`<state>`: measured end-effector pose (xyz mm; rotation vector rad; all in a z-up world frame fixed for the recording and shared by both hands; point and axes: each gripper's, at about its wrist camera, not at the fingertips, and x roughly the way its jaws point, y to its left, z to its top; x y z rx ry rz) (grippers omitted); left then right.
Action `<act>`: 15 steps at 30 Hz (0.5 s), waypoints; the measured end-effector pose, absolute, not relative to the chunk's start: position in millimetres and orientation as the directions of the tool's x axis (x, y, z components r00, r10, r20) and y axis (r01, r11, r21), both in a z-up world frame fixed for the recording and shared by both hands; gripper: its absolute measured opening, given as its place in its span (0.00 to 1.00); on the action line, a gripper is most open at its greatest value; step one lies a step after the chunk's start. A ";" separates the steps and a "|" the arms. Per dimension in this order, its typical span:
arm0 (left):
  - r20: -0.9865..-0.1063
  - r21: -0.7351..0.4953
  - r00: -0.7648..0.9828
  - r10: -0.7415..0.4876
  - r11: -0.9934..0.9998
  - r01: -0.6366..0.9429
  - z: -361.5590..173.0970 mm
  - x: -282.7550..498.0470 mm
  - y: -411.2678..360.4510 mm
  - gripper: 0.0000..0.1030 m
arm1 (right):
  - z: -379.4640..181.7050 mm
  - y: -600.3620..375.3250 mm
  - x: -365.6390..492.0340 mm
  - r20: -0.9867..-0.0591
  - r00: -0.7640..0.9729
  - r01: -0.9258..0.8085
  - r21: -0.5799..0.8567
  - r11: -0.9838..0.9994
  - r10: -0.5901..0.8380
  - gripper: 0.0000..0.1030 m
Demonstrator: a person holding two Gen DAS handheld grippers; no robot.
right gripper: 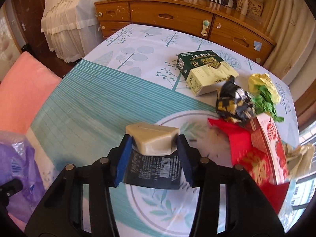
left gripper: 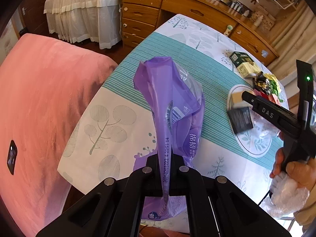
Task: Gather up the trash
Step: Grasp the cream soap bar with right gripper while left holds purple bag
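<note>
A purple plastic bag (left gripper: 167,98) hangs in the air over the table, and my left gripper (left gripper: 165,164) is shut on its gathered edge. The same bag (right gripper: 19,167) shows at the lower left of the right wrist view. My right gripper (right gripper: 154,148) has its blue pads pressed on both sides of a small black and beige box (right gripper: 154,138), just above the tablecloth (right gripper: 88,98). From the left wrist view that box (left gripper: 240,121) is at the right, with the right gripper (left gripper: 244,95) at its beige end.
More trash lies to the right: a green and cream carton (right gripper: 205,71), a crumpled black and gold wrapper (right gripper: 233,104), a yellow and green wad (right gripper: 262,90) and a red box (right gripper: 264,154). A wooden dresser (right gripper: 177,17) stands behind, pink bedding (left gripper: 39,98) at left.
</note>
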<state>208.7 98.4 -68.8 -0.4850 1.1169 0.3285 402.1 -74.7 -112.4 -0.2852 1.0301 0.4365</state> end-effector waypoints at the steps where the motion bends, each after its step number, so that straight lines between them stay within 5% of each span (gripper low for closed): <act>1: -0.912 -0.207 0.410 0.006 0.857 -0.472 -67.1 205.9 97.4 0.00 | -108.4 -77.9 393.1 -0.869 0.443 -0.474 -0.019 0.880 0.220 0.36; 4: -0.909 -0.205 0.416 -0.010 0.881 -0.426 -61.5 197.0 95.0 0.00 | -99.9 -85.5 365.5 -0.861 0.457 -0.476 -0.025 0.879 0.222 0.23; 15: -0.900 -0.216 0.431 -0.073 0.931 -0.293 -60.9 150.0 92.0 0.00 | -74.8 -118.9 293.8 -0.843 0.474 -0.417 0.040 0.908 0.255 0.23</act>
